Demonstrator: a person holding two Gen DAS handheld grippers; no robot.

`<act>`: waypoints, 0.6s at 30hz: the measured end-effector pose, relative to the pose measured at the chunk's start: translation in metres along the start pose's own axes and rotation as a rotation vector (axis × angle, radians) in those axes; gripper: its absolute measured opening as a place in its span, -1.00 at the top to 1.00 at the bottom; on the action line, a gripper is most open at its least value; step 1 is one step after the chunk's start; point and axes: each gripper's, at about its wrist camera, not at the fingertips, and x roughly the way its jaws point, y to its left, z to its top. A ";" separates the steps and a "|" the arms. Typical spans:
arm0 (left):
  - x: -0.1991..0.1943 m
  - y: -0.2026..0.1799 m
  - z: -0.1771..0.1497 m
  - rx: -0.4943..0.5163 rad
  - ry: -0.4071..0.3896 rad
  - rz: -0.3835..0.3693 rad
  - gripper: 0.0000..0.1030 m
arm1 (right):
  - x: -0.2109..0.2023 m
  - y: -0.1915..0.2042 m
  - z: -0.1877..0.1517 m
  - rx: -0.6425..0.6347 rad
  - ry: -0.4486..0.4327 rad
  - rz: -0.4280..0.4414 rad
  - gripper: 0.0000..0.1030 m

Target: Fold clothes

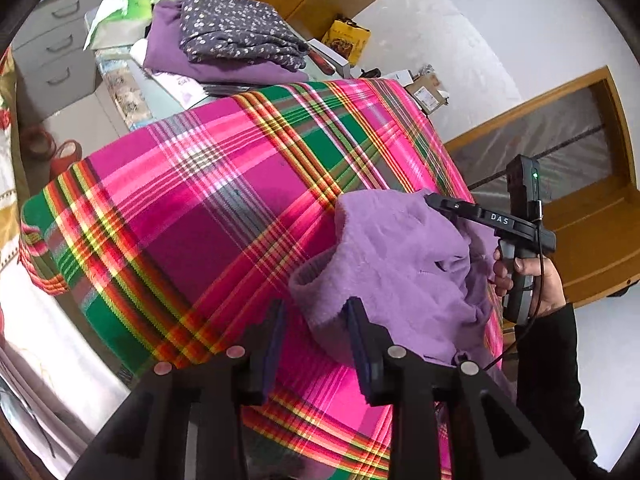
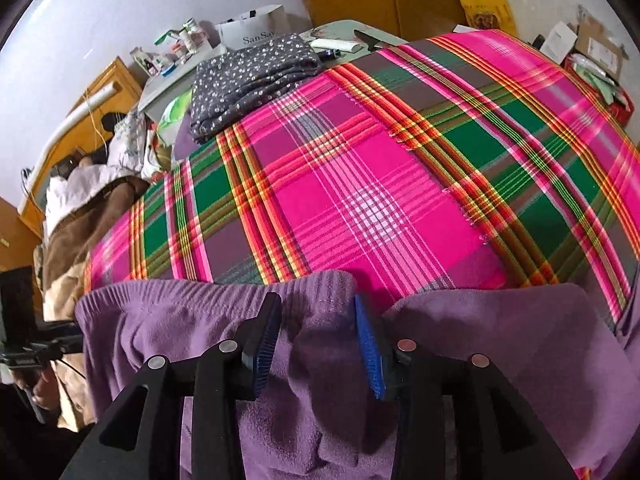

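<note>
Lilac fleece, the purple garment [image 2: 312,408] lies bunched at the lower edge of the right wrist frame on the plaid blanket [image 2: 360,184]; judged soft, light and floppy, not slippery; best taken at its ribbed hem [image 2: 224,284]. Right gripper [image 2: 316,344] and left gripper [image 1: 316,344] both stand parted, clamping nothing.

Two folded garments [image 1: 236,36] stacked; one purple fleece garment [image 1: 400,264]; one plaid blanket [image 1: 208,200].
</note>
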 end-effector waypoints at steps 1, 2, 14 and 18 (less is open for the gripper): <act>-0.001 0.001 0.000 -0.007 -0.001 -0.005 0.37 | -0.001 -0.001 0.000 0.002 -0.001 0.003 0.22; -0.001 0.002 0.000 -0.015 -0.002 -0.010 0.37 | 0.000 0.000 0.002 0.000 0.005 0.002 0.22; 0.008 -0.006 0.011 0.024 -0.033 -0.021 0.83 | -0.011 0.009 0.001 -0.018 -0.073 -0.086 0.82; -0.013 -0.038 0.019 0.155 -0.106 -0.015 0.84 | -0.051 0.023 0.007 -0.047 -0.243 -0.133 0.83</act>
